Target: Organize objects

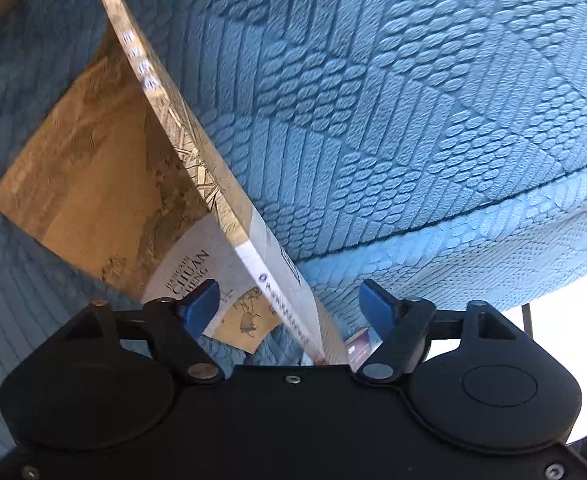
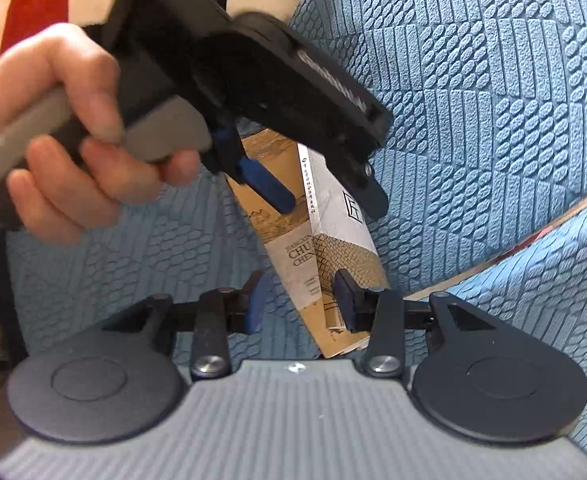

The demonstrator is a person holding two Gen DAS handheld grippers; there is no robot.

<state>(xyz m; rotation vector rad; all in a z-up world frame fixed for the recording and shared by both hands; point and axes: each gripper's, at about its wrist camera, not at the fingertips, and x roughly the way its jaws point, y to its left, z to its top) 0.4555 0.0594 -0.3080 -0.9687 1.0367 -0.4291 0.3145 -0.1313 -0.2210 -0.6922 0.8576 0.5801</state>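
A tan and white book (image 1: 141, 184) stands tilted on its edge against a blue quilted sofa back (image 1: 413, 100); it also shows in the right wrist view (image 2: 333, 248). My left gripper (image 1: 289, 304) is open with its blue pads either side of the book's spine, not touching it. It shows from outside in the right wrist view (image 2: 325, 196), a hand on its handle. My right gripper (image 2: 301, 304) is open around the book's lower corner; its right pad (image 2: 343, 300) looks to be at the cover, its left pad apart.
The blue quilted seat cushion (image 2: 113, 248) lies under the book. A red and cream patterned cloth (image 2: 33, 4) lies at the upper left. A small card or packet (image 1: 361, 346) peeks out beside the left gripper's right finger.
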